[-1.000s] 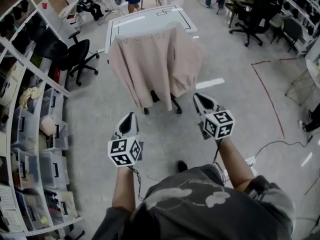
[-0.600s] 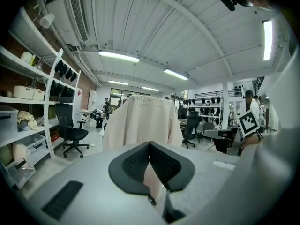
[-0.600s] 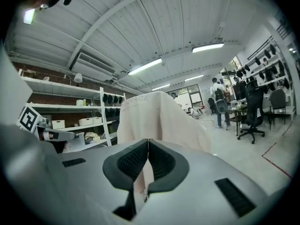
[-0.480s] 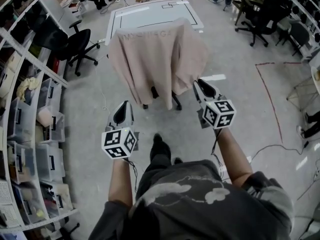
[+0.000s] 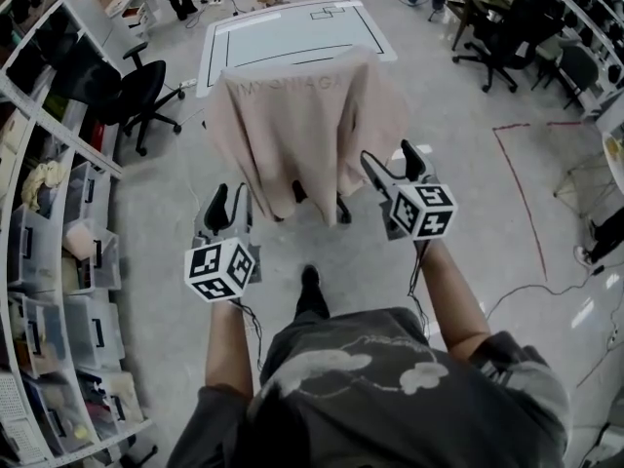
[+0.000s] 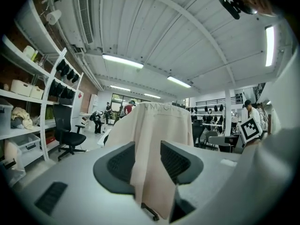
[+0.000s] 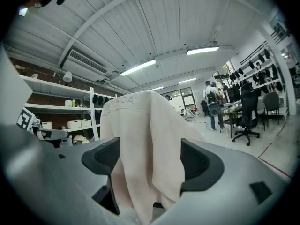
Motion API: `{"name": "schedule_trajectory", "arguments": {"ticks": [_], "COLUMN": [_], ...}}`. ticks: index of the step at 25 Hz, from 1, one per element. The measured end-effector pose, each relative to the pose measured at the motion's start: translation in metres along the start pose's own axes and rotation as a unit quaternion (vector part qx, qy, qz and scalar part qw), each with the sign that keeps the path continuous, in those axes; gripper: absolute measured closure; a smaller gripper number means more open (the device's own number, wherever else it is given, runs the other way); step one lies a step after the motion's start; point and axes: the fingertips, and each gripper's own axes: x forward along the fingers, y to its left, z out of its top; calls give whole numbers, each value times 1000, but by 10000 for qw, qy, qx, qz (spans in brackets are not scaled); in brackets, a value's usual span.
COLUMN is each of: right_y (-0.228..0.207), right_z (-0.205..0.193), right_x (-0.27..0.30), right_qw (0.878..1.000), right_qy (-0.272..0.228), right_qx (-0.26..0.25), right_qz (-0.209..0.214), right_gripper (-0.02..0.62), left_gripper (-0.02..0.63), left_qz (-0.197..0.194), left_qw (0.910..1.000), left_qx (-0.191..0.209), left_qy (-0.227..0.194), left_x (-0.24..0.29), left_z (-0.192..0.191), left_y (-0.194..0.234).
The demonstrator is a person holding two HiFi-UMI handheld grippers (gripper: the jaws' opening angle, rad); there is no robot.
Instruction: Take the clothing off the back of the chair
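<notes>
Left gripper (image 5: 226, 201), at the lower left of the head view, is opening its jaws a little and pinches nothing; it sits short of the clothing's hem. Beige clothing (image 5: 302, 115) hangs draped over the back of the chair (image 5: 341, 209) in the upper middle, in front of a white counter (image 5: 283, 37). My right gripper (image 5: 390, 159), right of centre, is opening wide just beside the garment's hanging right edge, also gripping nothing.
</notes>
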Motion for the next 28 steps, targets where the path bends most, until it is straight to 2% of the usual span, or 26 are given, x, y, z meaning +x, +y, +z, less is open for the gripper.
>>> {"name": "schedule_trajectory", "arguments": {"ticks": [5,10,16,26,27,28], "right_y": [-9,-13,-19,-38,-38,-37], "right_z": [7,21,47,67,69,69], "right_x": [33,65,95,141,143,144], "right_qw": [9997,9996,9986,9953,9954,9954], "right_qy": [75,25,-135,-84,-85,-85], "right_qx": [-85,-56,-180,-597,-612,-643], "right_qz": [-193,-289,-473,-757,-735,-699], "right_gripper": [206,204,206,207,212,251], "left_gripper": [312,229,210,210,210,210], "left_qz": [-306,-278,-333,-558,-590,-618], "left_qw": [9985,9990,9989,9981,9979,9978], "left_qx": [-377,-291,-255,-211,-215,-211], "left_qy": [-238,-191,-197,-166,-149,-131], "left_x": [31,64,97,127,129,131], "left_z": [19,30,43,52,52,51], "left_y": [17,39,59,78,79,79]}}
